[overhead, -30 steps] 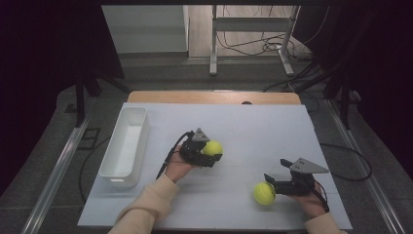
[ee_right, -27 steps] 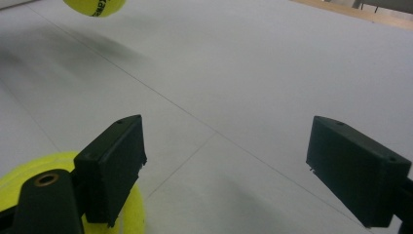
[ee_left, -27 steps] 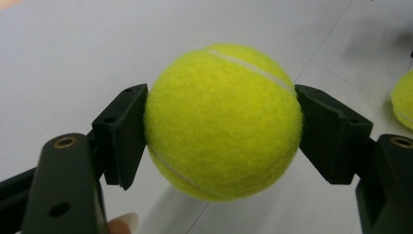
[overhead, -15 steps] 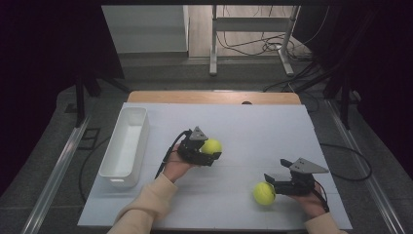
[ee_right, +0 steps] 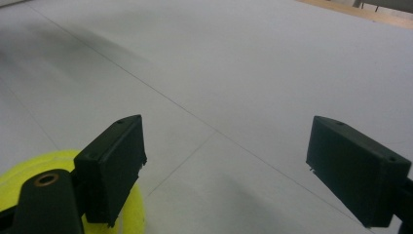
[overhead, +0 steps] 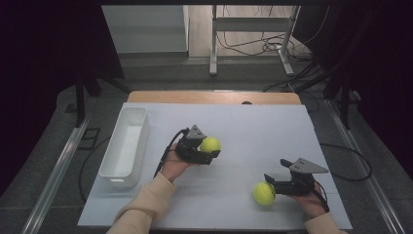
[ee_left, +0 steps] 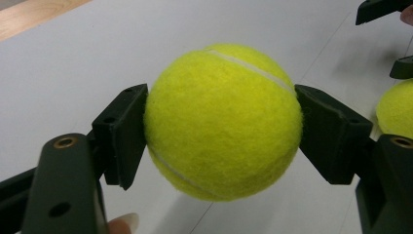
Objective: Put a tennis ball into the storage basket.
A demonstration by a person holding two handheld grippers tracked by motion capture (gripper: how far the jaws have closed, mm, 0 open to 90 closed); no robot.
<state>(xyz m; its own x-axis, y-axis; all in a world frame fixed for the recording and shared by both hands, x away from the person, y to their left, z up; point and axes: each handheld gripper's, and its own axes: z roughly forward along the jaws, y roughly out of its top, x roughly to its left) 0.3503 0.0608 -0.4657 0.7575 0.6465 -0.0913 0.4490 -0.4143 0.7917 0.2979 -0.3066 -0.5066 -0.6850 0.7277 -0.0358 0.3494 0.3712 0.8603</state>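
Observation:
A yellow tennis ball (overhead: 210, 145) (ee_left: 221, 122) is held just above the white table near its middle, and my left gripper (overhead: 212, 149) (ee_left: 221, 127) is shut on it, one black pad pressed on each side. A second tennis ball (overhead: 263, 193) (ee_right: 132, 217) lies on the table at the front right. My right gripper (overhead: 274, 171) (ee_right: 226, 161) stands open right beside this ball. The ball sits outside and behind one jaw, with bare table between the pads. The second ball (ee_left: 395, 108) also appears at the right edge of the left gripper view.
A white rectangular bin (overhead: 124, 146) stands lengthwise along the table's left side. The white table top (overhead: 253, 126) ends in a wooden strip (overhead: 214, 97) at the far edge. Cables trail from both grippers.

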